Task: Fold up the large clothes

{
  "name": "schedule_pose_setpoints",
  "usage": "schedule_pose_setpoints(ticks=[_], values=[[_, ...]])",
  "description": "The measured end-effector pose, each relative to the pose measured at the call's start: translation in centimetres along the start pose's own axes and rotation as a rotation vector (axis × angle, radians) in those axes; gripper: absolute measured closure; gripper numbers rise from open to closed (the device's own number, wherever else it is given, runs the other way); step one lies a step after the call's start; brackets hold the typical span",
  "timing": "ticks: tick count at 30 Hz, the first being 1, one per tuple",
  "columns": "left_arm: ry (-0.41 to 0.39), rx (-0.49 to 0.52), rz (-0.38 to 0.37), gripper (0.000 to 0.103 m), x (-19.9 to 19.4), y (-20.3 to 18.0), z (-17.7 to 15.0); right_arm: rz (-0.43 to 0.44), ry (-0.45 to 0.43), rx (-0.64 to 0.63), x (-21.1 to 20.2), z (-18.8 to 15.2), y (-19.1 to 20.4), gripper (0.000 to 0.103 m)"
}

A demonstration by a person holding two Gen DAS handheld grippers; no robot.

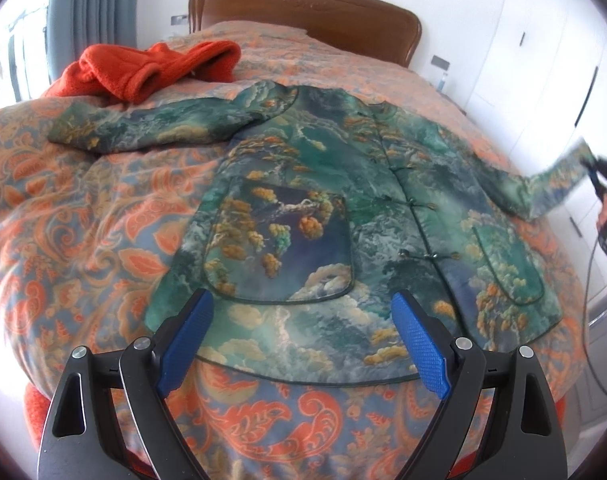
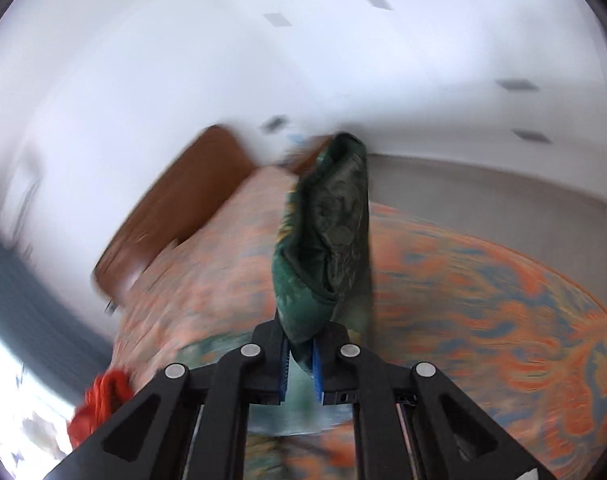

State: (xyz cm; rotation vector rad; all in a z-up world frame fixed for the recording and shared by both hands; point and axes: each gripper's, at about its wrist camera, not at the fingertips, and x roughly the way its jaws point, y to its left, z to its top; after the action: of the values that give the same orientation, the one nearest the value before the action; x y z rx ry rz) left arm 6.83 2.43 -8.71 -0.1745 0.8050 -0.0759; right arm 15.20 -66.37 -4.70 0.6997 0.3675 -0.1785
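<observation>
A green jacket with a gold and blue landscape print lies front up on the bed, its left sleeve stretched out to the left. My left gripper is open and empty, hovering just above the jacket's hem. My right gripper is shut on the cuff of the jacket's right sleeve and holds it lifted off the bed; it also shows at the right edge of the left wrist view. The right wrist view is motion-blurred.
The bed has an orange and blue paisley quilt and a wooden headboard. A red fleece garment lies crumpled at the far left of the bed. White wardrobe doors stand to the right.
</observation>
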Motion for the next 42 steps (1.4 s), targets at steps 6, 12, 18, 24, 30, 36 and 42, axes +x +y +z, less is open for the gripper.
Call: schedule_pose_setpoints(ticks=[6,12,18,24,30,36,42], values=[[-0.021,-0.013,-0.003,0.012,-1.1,0.9,-0.5,0.206,0.126,-0.236,3.0,-5.5,15.4,0.094],[-0.033,-0.064,0.009,0.012,-2.1,3.1,-0.8,0.25,0.297,-0.399,8.5,-15.2,24.2,0.094],[-0.019,-0.104,0.003,0.012,-1.8,4.7,-1.4,0.2,0.454,-0.517,11.0,-24.9,26.7,0.094],[0.002,-0.075,-0.05,0.012,-0.7,3.7,-0.5,0.135,0.554,-0.595,12.7,-30.2,25.5,0.09],[0.056,-0.01,-0.167,0.011,2.0,0.7,2.7,0.203,0.641,-0.529,13.1,-30.7,23.7,0.045],[0.135,-0.033,-0.348,0.011,7.3,-3.1,8.9,0.283,0.549,-0.552,6.6,-30.5,22.7,0.045],[0.303,0.025,-0.392,0.016,17.2,-9.7,12.9,0.309,0.464,-0.51,-1.8,-29.3,17.7,0.044]])
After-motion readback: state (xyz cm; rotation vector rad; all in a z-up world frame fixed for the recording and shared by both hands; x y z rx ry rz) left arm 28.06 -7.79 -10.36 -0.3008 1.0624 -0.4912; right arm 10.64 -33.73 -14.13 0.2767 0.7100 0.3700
